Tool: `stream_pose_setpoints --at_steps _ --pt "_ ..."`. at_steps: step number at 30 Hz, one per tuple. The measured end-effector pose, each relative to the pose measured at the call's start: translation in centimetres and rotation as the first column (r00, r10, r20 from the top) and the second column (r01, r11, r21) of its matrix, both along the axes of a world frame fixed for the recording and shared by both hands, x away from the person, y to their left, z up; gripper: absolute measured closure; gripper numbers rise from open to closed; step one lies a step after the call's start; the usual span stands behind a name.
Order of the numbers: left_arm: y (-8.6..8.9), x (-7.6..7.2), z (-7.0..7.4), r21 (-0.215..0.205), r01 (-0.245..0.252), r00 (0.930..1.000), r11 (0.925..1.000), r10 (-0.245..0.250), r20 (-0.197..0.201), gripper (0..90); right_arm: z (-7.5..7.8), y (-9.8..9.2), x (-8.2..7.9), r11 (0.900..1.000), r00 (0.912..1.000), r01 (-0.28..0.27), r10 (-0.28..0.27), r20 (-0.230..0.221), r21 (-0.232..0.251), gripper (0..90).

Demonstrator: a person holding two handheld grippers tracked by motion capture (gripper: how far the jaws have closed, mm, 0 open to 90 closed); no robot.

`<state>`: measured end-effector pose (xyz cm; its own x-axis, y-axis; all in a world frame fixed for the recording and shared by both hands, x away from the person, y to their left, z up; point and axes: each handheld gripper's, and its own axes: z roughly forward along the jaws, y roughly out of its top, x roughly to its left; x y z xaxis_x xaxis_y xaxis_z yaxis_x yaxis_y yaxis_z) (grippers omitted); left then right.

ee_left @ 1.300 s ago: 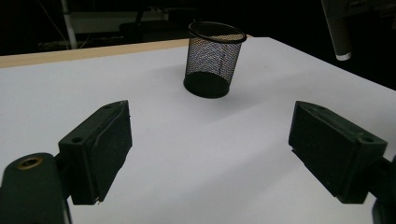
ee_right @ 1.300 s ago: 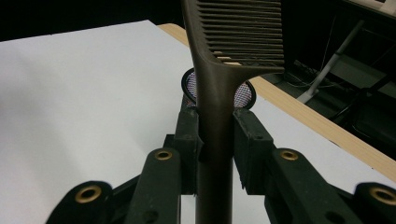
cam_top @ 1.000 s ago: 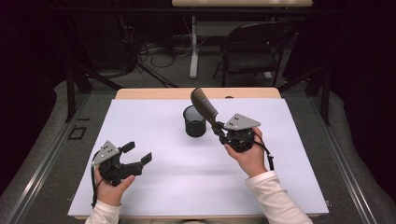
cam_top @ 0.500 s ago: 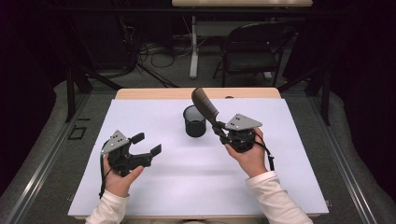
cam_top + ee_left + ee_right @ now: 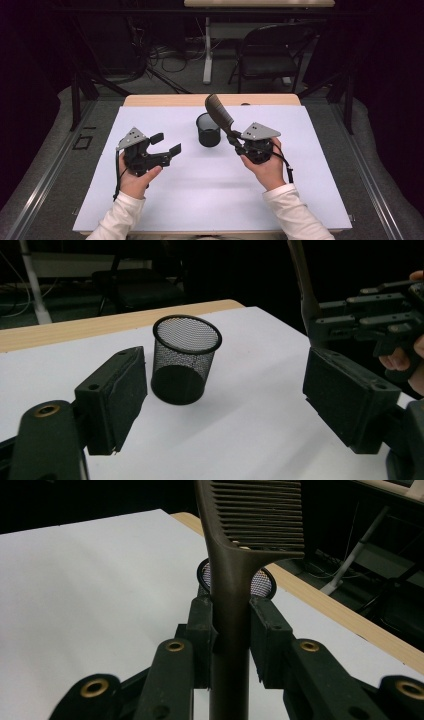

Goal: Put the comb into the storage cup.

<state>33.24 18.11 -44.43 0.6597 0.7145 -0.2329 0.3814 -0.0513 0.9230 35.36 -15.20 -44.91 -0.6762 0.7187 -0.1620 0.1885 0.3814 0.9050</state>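
A black mesh cup [image 5: 208, 130] stands upright on the white table cover [image 5: 200, 190], back of centre. My right gripper [image 5: 235, 142] is just right of the cup, shut on the handle of a dark brown comb [image 5: 220, 112]. The comb's toothed end slants up and over the cup's rim. In the right gripper view the comb [image 5: 235, 580] rises between the pads, with the cup [image 5: 262, 582] behind it. My left gripper [image 5: 166, 143] hovers left of the cup, open with nothing between its jaws. In the left gripper view the left gripper [image 5: 225, 400] frames the cup [image 5: 185, 360].
The table's wooden far edge [image 5: 165, 100] shows beyond the white cover. A black chair [image 5: 270, 55] and cables on the floor lie behind the table. The right gripper [image 5: 370, 320] and the comb handle [image 5: 302, 285] appear at the upper right of the left gripper view.
My left gripper has risen and moved right and farther from the table's near edge, closer to the cup. The right gripper and comb have stayed where they were.
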Motion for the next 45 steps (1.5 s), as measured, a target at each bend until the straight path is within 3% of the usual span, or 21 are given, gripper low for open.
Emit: stream_pose_setpoints --at_steps 4,17,21,31,40,45 --pt "-0.5 0.5 0.8 -0.004 -0.001 1.0000 1.0000 0.001 -0.005 23.9 0.0 0.0 -0.1 1.000 1.0000 -0.002 0.002 0.000 0.000 72.9" --pt "-2.0 1.4 2.6 0.001 0.006 0.9998 1.0000 -0.006 0.018 25.3 -0.1 0.2 -0.2 1.000 1.0000 -0.005 0.005 0.004 0.001 72.9" --pt "-2.3 1.8 3.1 -0.012 0.013 0.9998 0.9998 -0.013 -0.012 27.9 -0.1 0.3 -0.2 1.000 0.9999 -0.008 0.008 0.007 -0.001 72.9" --pt "-3.0 2.7 3.8 -0.054 0.013 0.9998 0.9985 -0.013 -0.015 29.1 -0.1 0.3 -0.3 1.000 0.9999 -0.009 0.009 0.009 0.002 72.9" --pt "-3.6 3.5 4.3 -0.065 0.027 0.9976 0.9975 -0.031 -0.061 29.8 -0.2 0.4 -0.3 1.000 0.9999 -0.007 0.007 0.012 0.003 72.9" --pt "-3.9 3.9 4.5 -0.095 0.039 0.9952 0.9947 -0.047 -0.085 33.4 -0.3 0.5 -0.4 1.000 0.9998 -0.011 0.011 0.015 0.001 72.9"
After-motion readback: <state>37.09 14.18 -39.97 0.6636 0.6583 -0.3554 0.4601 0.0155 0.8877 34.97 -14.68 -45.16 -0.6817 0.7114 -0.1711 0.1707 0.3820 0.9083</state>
